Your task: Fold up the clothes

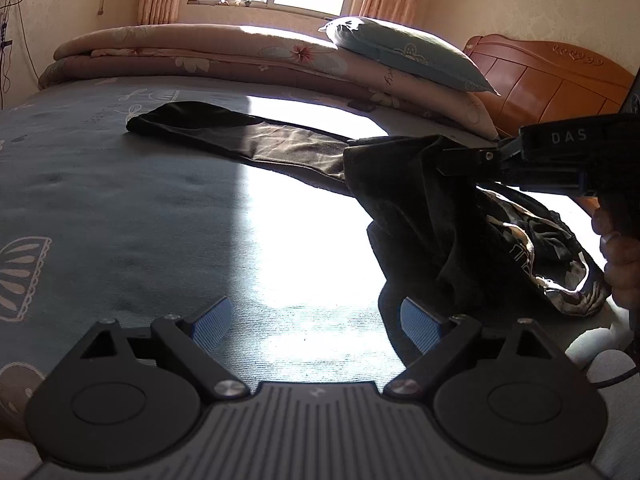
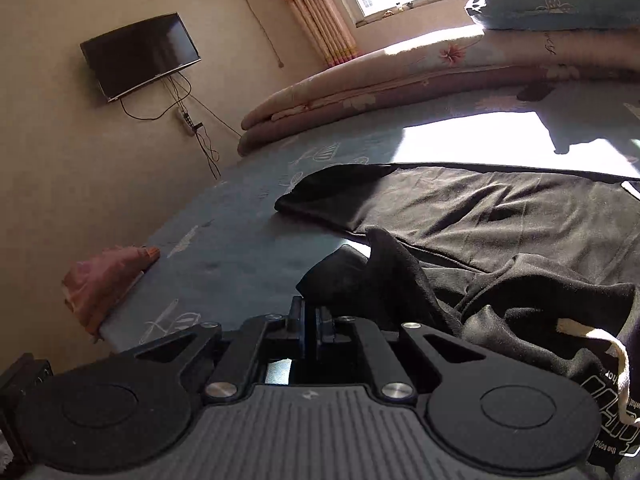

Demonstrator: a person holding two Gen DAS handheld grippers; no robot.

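Note:
A black garment (image 1: 280, 148) lies across the blue-grey bed sheet (image 1: 120, 200), one long part stretched flat toward the far left. Its near end is bunched, showing white print and a pale drawstring (image 2: 618, 354). My right gripper (image 1: 448, 164) comes in from the right, shut on a fold of the black cloth and holding it raised above the bed. In the right wrist view the right gripper (image 2: 312, 316) has its pads together with the black garment (image 2: 480, 208) rising from them. My left gripper (image 1: 316, 316) stands wide open over the sunlit sheet, nothing between its blue pads (image 1: 212, 320).
A folded floral quilt (image 1: 200, 52) and a teal pillow (image 1: 404, 52) lie along the bed's far side, by a wooden headboard (image 1: 552, 76). A person's hand (image 1: 620, 256) holds the right gripper. A pink cloth (image 2: 100, 280) hangs at the bed edge below a wall television (image 2: 140, 54).

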